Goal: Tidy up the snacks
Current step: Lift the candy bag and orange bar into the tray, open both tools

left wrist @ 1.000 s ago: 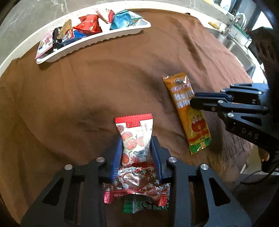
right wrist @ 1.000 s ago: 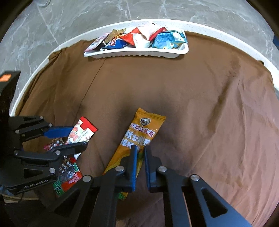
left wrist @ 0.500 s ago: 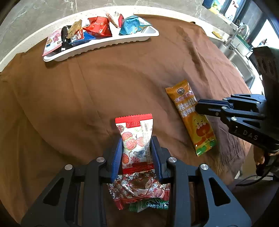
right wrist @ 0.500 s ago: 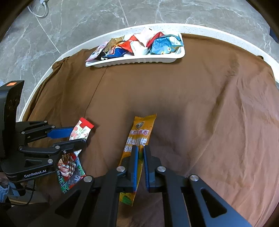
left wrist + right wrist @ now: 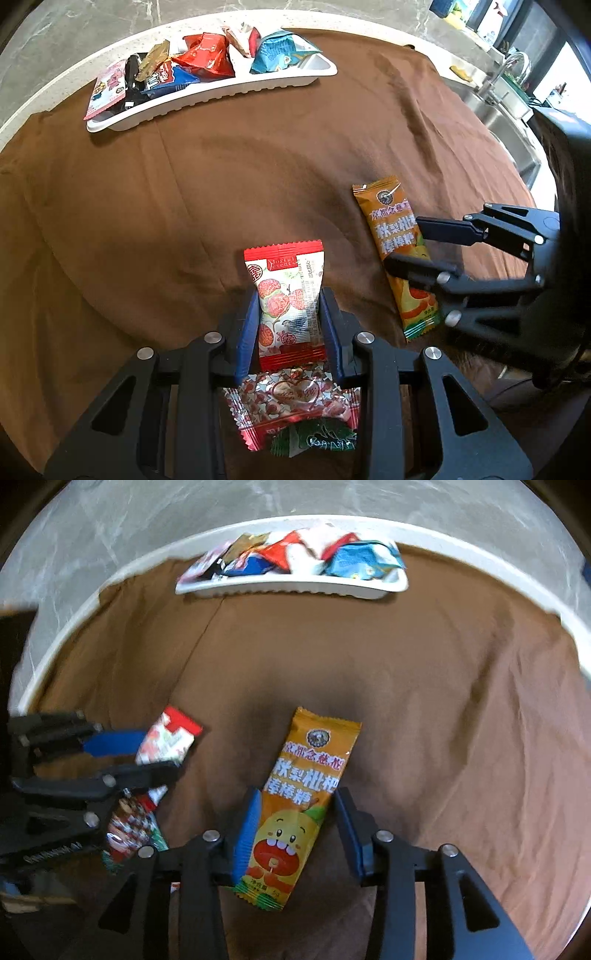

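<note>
Straddling the long orange foil lollipop packet [image 5: 299, 801] with the right gripper [image 5: 297, 834], fingers just spread and off it for a wider bite, left gripper [image 5: 288, 325] clenched on the red-and-white candy sachet [image 5: 286, 295], both well short of the white plastic tray [image 5: 221, 98].

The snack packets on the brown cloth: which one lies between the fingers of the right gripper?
The long orange packet, with a yellow cartoon face. The right gripper stands open around it. The red and white packet is in the left gripper.
</note>
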`<state>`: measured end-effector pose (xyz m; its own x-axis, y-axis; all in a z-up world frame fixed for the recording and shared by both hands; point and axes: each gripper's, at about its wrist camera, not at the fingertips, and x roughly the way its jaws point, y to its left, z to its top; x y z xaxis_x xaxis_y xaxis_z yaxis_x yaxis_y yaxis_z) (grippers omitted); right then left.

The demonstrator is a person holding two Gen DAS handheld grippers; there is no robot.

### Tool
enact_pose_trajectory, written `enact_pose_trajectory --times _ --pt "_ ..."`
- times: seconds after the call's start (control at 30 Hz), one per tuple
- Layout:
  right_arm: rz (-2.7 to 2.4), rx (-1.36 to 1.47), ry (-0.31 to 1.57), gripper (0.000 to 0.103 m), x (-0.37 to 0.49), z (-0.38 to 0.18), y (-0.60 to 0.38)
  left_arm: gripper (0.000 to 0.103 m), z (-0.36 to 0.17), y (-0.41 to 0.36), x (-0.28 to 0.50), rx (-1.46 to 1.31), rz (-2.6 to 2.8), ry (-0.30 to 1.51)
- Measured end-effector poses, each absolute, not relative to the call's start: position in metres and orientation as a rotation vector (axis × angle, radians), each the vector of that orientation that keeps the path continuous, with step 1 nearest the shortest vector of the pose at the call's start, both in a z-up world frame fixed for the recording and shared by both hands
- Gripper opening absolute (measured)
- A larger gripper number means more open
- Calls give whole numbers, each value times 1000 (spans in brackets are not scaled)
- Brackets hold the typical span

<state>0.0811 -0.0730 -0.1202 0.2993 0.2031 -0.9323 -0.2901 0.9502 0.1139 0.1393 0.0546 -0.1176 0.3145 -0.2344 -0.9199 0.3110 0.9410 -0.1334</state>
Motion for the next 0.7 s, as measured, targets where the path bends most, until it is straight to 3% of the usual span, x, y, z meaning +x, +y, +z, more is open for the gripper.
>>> enact_pose_trajectory --times 0.03,0.1,0.13,0.17,0.7 --pt "325 -111 1217 49 80 -121 -68 30 -118 54 139 73 -361 1199" --pt "347 -176 1195 40 76 -120 -59 30 -117 53 139 75 -358 1200" --pt "360 -179 1190 17 75 -119 -58 30 -117 53 140 73 -361 1200" --pt "359 -213 1183 8 73 -119 -54 30 -117 53 140 72 -361 1200" --pt "398 116 1181 7 112 -92 -105 30 -88 71 159 -34 -382 1162"
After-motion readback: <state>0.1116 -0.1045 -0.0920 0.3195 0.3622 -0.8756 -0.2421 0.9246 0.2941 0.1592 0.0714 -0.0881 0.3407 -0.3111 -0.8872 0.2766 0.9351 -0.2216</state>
